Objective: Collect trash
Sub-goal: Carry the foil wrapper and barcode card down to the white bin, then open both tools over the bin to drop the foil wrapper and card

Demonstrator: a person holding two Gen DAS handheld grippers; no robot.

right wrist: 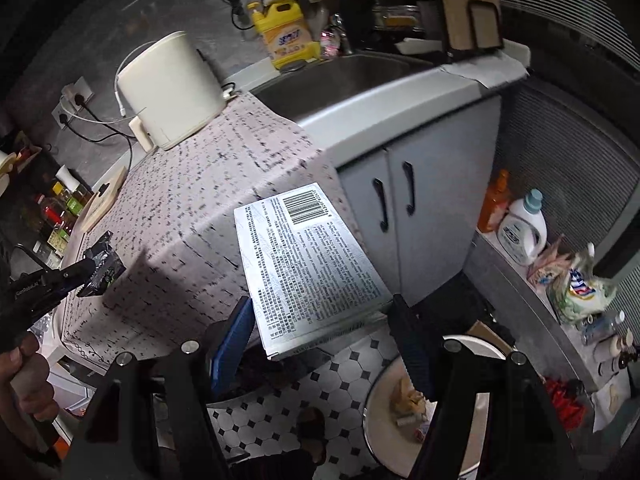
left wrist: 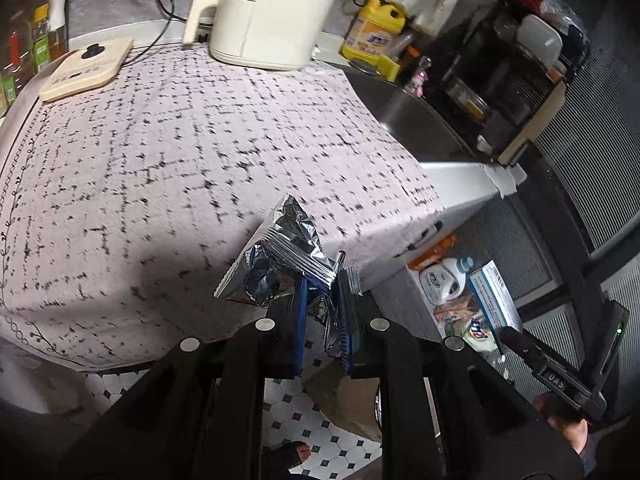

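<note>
Left claw (left wrist: 320, 280) pinches a crumpled foil wrapper (left wrist: 280, 256) above the edge of the cloth-covered worktop (left wrist: 180, 152). Only the right wrist view shows the right claw (right wrist: 324, 320) clamped on a flat printed box (right wrist: 308, 264) over the tiled floor. A white bin (right wrist: 376, 392) below it holds scraps.

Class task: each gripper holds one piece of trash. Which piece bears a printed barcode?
The flat white box in the right gripper: barcode and dense print. The left gripper pinches a crumpled silver foil wrapper, no barcode visible.
</note>
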